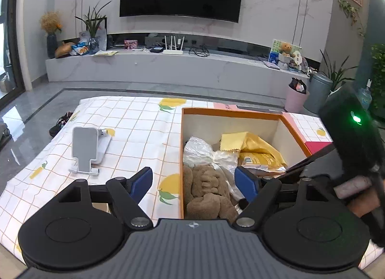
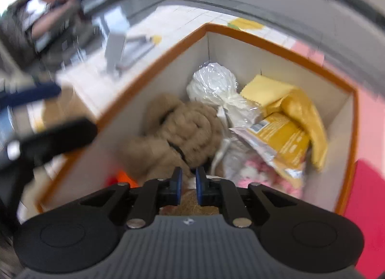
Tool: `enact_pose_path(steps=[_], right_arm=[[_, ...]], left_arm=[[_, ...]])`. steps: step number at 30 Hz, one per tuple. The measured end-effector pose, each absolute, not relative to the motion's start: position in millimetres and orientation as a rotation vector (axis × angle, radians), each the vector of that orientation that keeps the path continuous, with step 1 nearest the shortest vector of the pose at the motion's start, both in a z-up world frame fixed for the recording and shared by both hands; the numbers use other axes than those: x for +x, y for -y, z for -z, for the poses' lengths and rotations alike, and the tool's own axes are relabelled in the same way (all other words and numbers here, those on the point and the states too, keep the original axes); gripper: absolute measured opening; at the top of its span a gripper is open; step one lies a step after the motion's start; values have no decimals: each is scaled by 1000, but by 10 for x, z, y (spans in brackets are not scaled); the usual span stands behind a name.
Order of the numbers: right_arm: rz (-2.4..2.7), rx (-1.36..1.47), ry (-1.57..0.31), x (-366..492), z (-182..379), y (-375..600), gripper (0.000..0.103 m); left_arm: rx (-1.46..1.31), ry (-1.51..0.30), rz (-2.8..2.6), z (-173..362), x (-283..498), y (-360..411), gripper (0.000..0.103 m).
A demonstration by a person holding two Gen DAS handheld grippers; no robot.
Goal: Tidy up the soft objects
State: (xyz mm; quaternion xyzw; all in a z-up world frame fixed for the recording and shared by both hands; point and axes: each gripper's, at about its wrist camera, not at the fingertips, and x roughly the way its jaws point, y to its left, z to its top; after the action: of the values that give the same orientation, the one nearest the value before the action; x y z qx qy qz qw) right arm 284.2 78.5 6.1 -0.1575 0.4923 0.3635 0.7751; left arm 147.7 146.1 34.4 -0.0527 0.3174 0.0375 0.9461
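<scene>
Left gripper (image 1: 193,184) spread wide, nothing between the pads, poised over the near left edge of the orange-rimmed box (image 1: 231,111) on the checked tablecloth (image 1: 134,134). Brown plush toy (image 1: 209,192) lies inside the box, near left corner, just beyond the left tips, beside a clear plastic bag (image 1: 199,149) and yellow cloth (image 1: 250,142). Right gripper (image 2: 188,178) nearly pressed together, tips low in the box at the plush's near edge; blur hides whether they pinch it.

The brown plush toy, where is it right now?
The brown plush toy lies inside the orange-rimmed box, against its left wall in the left wrist view, beside the white plastic bag.
</scene>
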Motion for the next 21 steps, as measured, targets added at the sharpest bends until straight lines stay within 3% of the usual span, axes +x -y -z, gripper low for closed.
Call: enact_pose_path(steps=[10, 21], right_arm=[[-685, -535, -1146, 2823, -249, -503, 11], [-665, -496, -1072, 2781, 185, -989, 11]], left_arm=[[-73, -624, -57, -355, 1423, -1356, 91], [-85, -623, -109, -359, 1399, -1378, 91]])
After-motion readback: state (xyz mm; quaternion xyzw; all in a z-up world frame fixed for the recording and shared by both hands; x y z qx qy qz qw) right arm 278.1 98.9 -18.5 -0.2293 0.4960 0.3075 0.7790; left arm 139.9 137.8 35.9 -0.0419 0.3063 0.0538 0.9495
